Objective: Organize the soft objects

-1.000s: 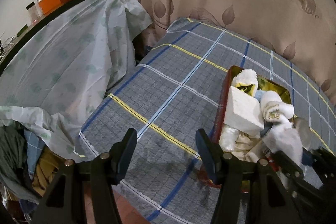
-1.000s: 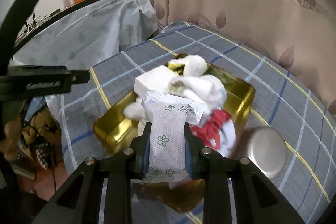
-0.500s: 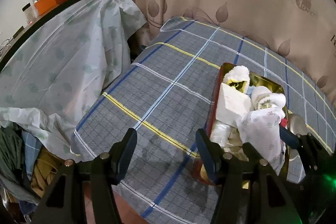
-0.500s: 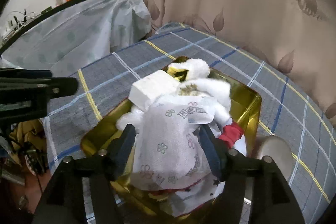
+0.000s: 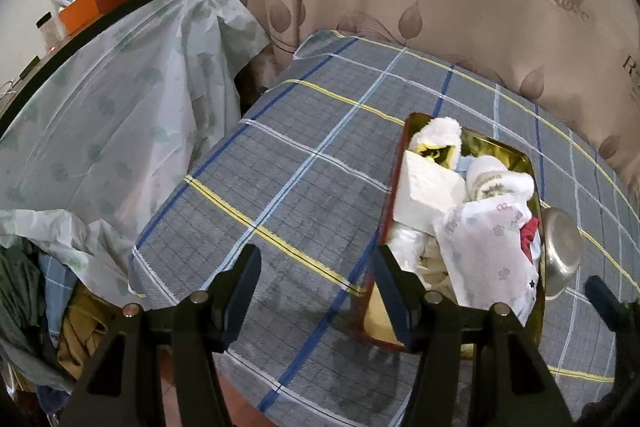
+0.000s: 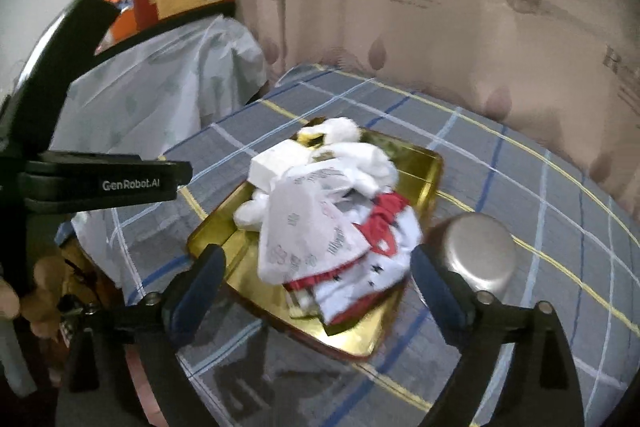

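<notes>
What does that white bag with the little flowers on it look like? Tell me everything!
The flowered packet is a soft, crinkly white wrapper printed with small grey-green flowers and some lettering too blurred to read. It lies loose and rumpled on top of the pile in the gold tray, leaning on a white block and fluffy white rolls, with a red and white cloth beside it. The right gripper is opening; its fingers stand clear of the packet.

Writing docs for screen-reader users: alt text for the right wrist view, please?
The right tool hangs with jaws opening, nothing between them, above a gold tray piled with white soft items, a flower-print packet on top. The tray sits on a plaid tablecloth beside an upturned metal bowl.
</notes>
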Available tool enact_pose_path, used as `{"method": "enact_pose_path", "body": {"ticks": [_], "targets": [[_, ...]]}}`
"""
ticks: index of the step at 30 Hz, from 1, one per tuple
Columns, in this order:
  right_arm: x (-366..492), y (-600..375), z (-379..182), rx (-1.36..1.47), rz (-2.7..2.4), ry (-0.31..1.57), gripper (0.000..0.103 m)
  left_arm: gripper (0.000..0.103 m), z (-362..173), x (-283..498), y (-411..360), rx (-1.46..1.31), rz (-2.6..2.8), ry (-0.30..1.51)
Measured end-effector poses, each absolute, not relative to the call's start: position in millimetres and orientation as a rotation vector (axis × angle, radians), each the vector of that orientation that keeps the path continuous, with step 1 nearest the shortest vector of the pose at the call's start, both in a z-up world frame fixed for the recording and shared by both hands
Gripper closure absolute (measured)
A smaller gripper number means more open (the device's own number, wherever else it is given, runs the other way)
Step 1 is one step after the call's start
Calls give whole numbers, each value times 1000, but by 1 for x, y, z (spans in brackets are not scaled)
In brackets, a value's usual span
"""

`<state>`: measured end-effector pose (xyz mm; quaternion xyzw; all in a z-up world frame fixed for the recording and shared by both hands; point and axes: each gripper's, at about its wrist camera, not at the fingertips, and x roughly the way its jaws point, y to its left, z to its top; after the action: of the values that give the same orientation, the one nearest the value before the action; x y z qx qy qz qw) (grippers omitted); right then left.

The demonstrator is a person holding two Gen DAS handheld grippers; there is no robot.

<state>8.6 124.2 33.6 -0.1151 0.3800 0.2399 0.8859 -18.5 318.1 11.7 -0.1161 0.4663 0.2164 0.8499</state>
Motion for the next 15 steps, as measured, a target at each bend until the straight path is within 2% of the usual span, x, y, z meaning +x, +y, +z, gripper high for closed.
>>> {"method": "enact_pose_path", "body": {"ticks": [5, 15], "targets": [[6, 114, 39, -206, 464, 783, 5, 44, 13, -18, 310, -228, 449, 982], [5, 114, 31, -210, 459, 815, 5, 44, 13, -17, 301, -208, 437, 986]]}}
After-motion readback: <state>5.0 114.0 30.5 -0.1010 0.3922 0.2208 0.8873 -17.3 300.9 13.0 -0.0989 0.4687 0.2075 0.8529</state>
